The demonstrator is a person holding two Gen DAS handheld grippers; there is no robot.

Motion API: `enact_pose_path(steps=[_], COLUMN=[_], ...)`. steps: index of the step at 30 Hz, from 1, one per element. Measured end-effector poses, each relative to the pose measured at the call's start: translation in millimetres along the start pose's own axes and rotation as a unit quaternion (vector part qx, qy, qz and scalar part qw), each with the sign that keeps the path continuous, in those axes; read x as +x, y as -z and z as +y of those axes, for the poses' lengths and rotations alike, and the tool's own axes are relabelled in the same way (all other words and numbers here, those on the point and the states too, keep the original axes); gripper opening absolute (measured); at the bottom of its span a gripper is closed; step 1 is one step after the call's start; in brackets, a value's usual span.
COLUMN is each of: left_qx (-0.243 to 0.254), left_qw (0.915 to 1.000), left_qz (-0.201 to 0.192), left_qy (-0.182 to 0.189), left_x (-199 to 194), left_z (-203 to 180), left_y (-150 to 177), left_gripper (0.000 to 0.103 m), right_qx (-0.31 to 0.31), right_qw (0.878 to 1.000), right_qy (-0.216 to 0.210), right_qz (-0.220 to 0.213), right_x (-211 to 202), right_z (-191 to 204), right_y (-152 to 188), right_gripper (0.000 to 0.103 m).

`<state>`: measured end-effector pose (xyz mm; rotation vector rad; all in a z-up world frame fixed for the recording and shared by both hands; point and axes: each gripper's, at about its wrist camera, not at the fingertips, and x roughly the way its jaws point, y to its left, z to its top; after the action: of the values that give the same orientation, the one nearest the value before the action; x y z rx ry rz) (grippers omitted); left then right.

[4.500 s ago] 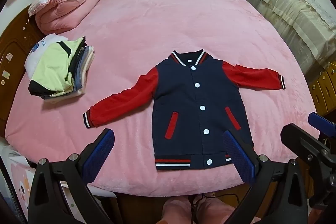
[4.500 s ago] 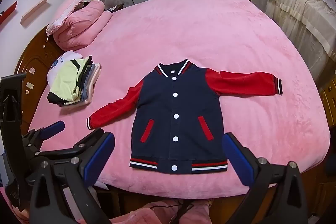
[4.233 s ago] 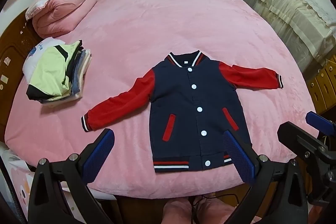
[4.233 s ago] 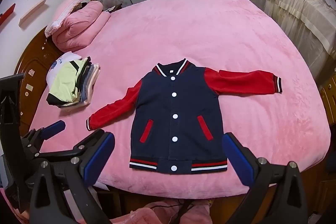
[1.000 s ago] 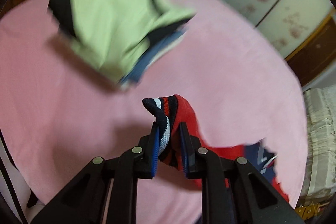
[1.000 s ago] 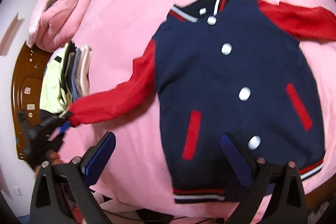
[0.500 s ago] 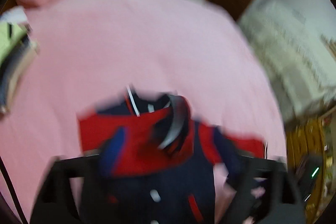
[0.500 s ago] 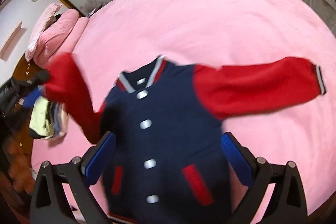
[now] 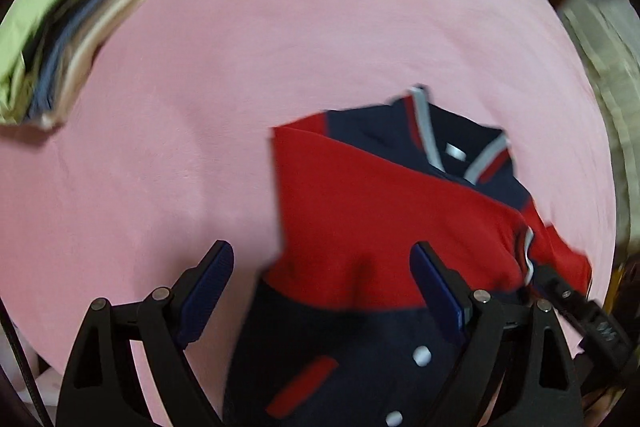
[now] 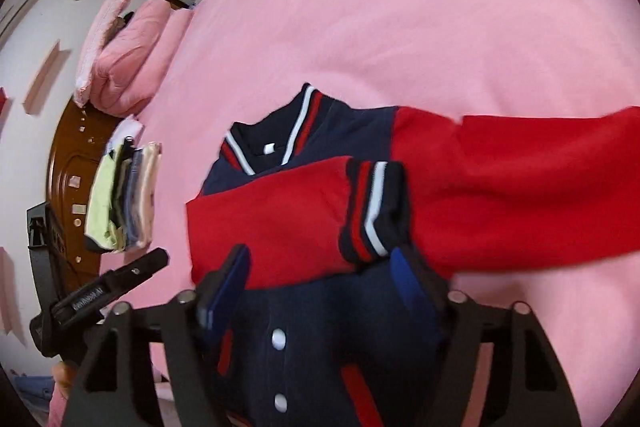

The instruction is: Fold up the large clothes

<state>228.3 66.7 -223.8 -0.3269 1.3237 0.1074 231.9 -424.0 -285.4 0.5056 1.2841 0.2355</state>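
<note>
The navy jacket (image 10: 328, 327) lies near the bed's front edge, one red sleeve (image 10: 272, 219) folded across its chest, the other sleeve (image 10: 520, 187) stretched flat toward open pink bedspread (image 10: 400, 7). The left gripper (image 9: 320, 291) hangs wide open, gripping nothing; the right gripper (image 10: 320, 279) has been closing, jaws apart above the folded cuff (image 10: 372, 211), pressing nothing. A stack of folded clothes (image 10: 124, 195) sits well apart by the headboard (image 10: 76, 147).

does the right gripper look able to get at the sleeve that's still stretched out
Probably yes: the right gripper hovers open over the jacket, and the outstretched sleeve lies uncovered on the bed beside it.
</note>
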Motion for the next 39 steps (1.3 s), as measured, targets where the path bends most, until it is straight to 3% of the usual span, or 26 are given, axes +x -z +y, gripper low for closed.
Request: enact_pose_path(steps=[2, 3, 4, 5, 6, 8, 10, 12, 14, 17, 21, 24, 25, 26, 27, 29, 32, 34, 36, 39], left_qx=[-0.024, -0.031, -0.039, -0.044, -0.048, -0.053, -0.05, -0.045, -0.048, -0.049, -0.018, -0.012, -0.01, -0.009, -0.007, 0.002, 0.012, 0.014, 0.019, 0.029], left_qw=[0.9996, 0.9994, 0.999, 0.9984, 0.9977, 0.9962, 0.9958, 0.9952, 0.9922, 0.9931, 0.9941, 0.9956, 0.9969, 0.9978, 0.9983, 0.998, 0.995, 0.9914, 0.9912, 0.9922], left_qz=[0.008, 0.011, 0.02, 0.033, 0.046, 0.057, 0.04, 0.031, 0.035, 0.017, -0.067, -0.042, -0.019, 0.0, 0.016, 0.032, 0.038, 0.051, 0.061, 0.045], left_qy=[0.011, 0.012, 0.012, 0.008, 0.013, 0.041, 0.065, 0.081, 0.109, 0.105, 0.084, 0.083, 0.076, 0.066, 0.056, 0.054, 0.092, 0.12, 0.116, 0.113], left_x=[22.5, 30.9, 44.4, 56.1, 65.5, 77.4, 79.0, 78.5, 78.2, 71.3, 42.0, 47.4, 50.7, 53.1, 56.2, 59.1, 61.4, 64.9, 73.1, 76.4], left_z=[16.9, 26.5, 34.7, 39.1, 41.6, 44.1, 43.1, 41.4, 39.8, 39.3, 41.1, 49.7, 51.8, 52.1, 54.3, 52.7, 57.3, 53.6, 44.3, 30.8], left_y=[-13.8, -18.1, -23.9, -28.9, -31.6, -35.6, -38.2, -40.9, -44.4, -50.5, -63.3, -73.7, -72.9, -70.4, -66.7, -55.8, -47.4, -45.0, -48.3, -56.8], left_gripper=[0.084, 0.084, 0.084, 0.084, 0.084, 0.084, 0.072, 0.037, 0.009, 0.005, 0.004, 0.005, 0.008, 0.021, 0.045, 0.071, 0.071, 0.056, 0.004, 0.003], right_qx=[0.007, 0.013, 0.022, 0.033, 0.044, 0.048, 0.031, 0.022, 0.023, 0.024, 0.055, 0.059, 0.054, 0.05, 0.051, 0.05, 0.043, 0.052, 0.066, 0.096], right_qw=[0.999, 0.999, 0.999, 0.999, 0.999, 0.998, 0.999, 0.999, 0.998, 0.997, 0.998, 0.997, 0.997, 0.997, 0.997, 0.996, 0.994, 0.992, 0.988, 0.986], right_qy=[0.034, 0.037, 0.029, 0.014, 0.005, 0.0, 0.009, 0.026, 0.043, 0.061, 0.037, 0.044, 0.049, 0.054, 0.058, 0.068, 0.094, 0.111, 0.137, 0.134], right_qz=[0.0, -0.005, -0.004, 0.004, 0.014, 0.027, 0.024, 0.03, 0.033, 0.038, 0.004, 0.003, 0.01, 0.017, 0.022, 0.029, 0.021, 0.012, 0.003, -0.008], right_x=[11.2, 15.8, 19.0, 22.6, 25.4, 25.1, 15.0, 7.5, 5.0, 3.4, -7.9, -4.5, 0.0, 5.1, 9.4, 14.6, 15.3, 12.4, 10.1, 9.4], right_z=[3.1, 1.8, -1.7, -6.2, -10.4, -15.5, -15.2, -15.2, -20.3, -24.3, -25.7, -19.3, -17.0, -14.7, -12.3, -8.6, -0.2, 0.5, 0.1, -5.0], right_y=[-2.2, -4.2, -5.4, -6.2, -6.3, -2.3, 5.7, 13.5, 16.9, 23.0, 19.9, 10.0, 7.4, 5.5, 4.6, 5.1, 6.8, 8.9, 11.0, 13.4], right_gripper=[0.049, 0.033, 0.009, 0.001, 0.0, 0.0, 0.0, 0.0, 0.0, 0.0, 0.0, 0.007, 0.015, 0.019, 0.025, 0.034, 0.036, 0.036, 0.038, 0.042])
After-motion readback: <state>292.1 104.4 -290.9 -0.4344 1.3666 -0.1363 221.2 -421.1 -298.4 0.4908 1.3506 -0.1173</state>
